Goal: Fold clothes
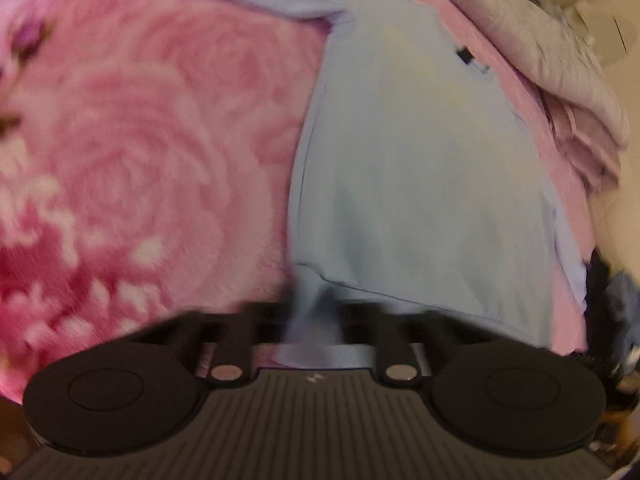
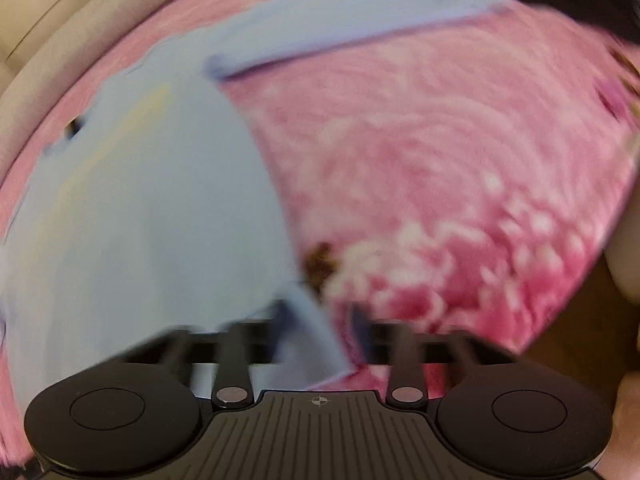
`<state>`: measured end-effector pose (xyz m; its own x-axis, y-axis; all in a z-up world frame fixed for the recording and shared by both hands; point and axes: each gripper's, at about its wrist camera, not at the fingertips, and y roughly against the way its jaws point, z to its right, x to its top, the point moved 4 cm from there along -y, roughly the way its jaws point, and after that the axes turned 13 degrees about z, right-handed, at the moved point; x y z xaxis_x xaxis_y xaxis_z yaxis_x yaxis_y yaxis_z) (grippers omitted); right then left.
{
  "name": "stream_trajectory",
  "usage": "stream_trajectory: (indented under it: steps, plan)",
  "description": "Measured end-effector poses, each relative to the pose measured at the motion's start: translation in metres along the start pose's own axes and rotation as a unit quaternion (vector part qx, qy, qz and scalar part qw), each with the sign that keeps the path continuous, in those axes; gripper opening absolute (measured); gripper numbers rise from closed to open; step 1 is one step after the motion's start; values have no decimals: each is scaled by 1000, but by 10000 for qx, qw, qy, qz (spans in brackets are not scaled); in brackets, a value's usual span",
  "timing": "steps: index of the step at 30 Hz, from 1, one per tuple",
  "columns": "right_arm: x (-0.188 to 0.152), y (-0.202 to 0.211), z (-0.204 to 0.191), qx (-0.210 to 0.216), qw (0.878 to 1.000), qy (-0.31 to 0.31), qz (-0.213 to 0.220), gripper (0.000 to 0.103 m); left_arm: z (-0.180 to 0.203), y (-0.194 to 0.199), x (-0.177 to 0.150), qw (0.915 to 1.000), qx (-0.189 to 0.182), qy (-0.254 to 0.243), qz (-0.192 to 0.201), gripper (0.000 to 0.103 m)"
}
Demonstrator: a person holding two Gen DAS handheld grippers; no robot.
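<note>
A light blue garment (image 1: 420, 180) lies spread on a pink floral blanket (image 1: 140, 140), with a small black tag (image 1: 466, 56) near its far end. My left gripper (image 1: 314, 312) is shut on a bunched bit of the garment's near hem. In the right wrist view the same garment (image 2: 140, 220) fills the left half, and one sleeve (image 2: 360, 20) stretches across the blanket (image 2: 440, 160) at the top. My right gripper (image 2: 318, 320) is shut on the near corner of the garment, whose cloth runs up between its fingers. Both views are blurred.
A heap of grey and pale pink bedding (image 1: 540, 40) lies beyond the garment at the right. Dark and blue cloth (image 1: 612, 308) sits off the blanket's right edge. Brown floor (image 2: 568, 340) shows past the blanket's near right edge.
</note>
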<state>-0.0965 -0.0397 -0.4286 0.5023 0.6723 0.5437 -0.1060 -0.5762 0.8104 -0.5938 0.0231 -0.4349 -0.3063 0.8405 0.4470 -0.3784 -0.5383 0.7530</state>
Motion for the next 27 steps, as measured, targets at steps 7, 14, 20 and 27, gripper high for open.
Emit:
stream_trajectory:
  steps: [7,14,20,27]
  plan:
    - [-12,6,5,-105,9981,602,-61,16,-13,11,-26,9990,405,193,38,8]
    - [15,45,-12,-155,9886,1256,816,35,34,49,0,9899,759,-781,911,31]
    - [-12,11,-55,377,9772,1932,796,40,66,-3,-25,9896,719,-1016,722,32]
    - [-61,16,-37,355,9753,2173,179,40,73,15,-79,9839,1288,-1231,120,31]
